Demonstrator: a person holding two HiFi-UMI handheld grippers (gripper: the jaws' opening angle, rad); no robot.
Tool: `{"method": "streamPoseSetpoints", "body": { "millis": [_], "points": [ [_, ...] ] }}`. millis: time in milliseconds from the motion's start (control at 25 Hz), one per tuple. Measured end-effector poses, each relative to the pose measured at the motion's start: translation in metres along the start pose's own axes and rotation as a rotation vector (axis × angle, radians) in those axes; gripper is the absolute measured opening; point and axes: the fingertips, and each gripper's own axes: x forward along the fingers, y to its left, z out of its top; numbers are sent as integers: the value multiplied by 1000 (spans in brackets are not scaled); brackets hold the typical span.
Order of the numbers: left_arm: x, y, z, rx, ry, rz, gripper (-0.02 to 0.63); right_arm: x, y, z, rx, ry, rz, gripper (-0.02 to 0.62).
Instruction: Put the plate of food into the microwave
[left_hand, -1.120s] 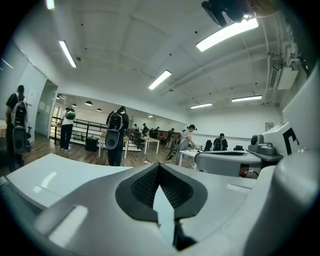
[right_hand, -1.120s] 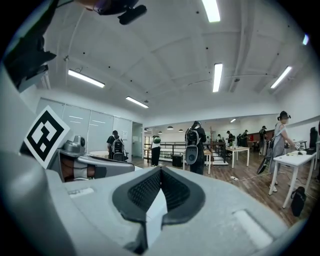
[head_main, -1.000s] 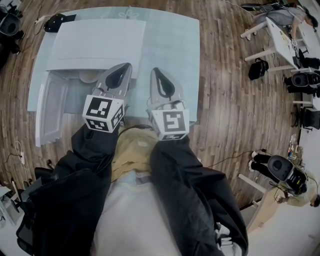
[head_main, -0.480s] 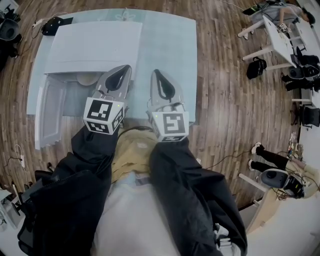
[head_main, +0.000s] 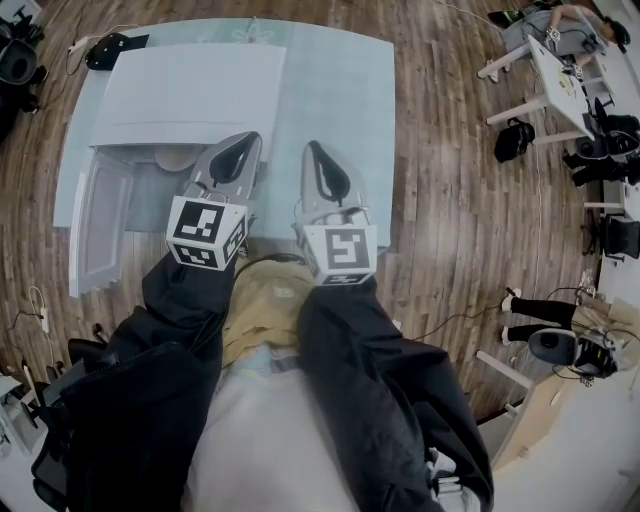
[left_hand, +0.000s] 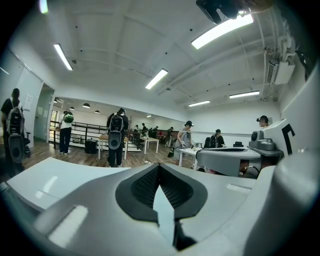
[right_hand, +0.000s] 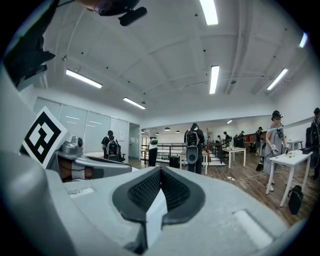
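In the head view a white microwave (head_main: 190, 90) stands on the pale glass table (head_main: 345, 100). Its door (head_main: 100, 225) hangs open to the left. A pale round shape (head_main: 175, 156), maybe the plate, shows at the microwave's mouth, partly hidden by my left gripper (head_main: 250, 138). My left gripper is shut with nothing in it and hangs just in front of the opening. My right gripper (head_main: 311, 146) is beside it over the bare table, also shut and empty. In the left gripper view the left gripper (left_hand: 160, 167) looks across the room, as does the right gripper (right_hand: 161, 172) in its own view.
A black device with a cable (head_main: 108, 45) lies at the table's far left corner. Wooden floor (head_main: 460, 200) surrounds the table. White desks with chairs and bags (head_main: 560, 80) stand at the upper right. A person (head_main: 560, 345) is at the right. More people (left_hand: 116, 137) stand across the room.
Both grippers keep their places, shut. The head view has shifted slightly, and the person at the lower right has moved.
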Motion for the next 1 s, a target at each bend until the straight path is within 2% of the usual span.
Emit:
{"method": "streamPoseSetpoints", "body": {
  "millis": [1000],
  "points": [
    [1, -1, -5, -2, 16, -1, -4, 4, 3, -9, 1, 32, 20, -9]
  ]
}}
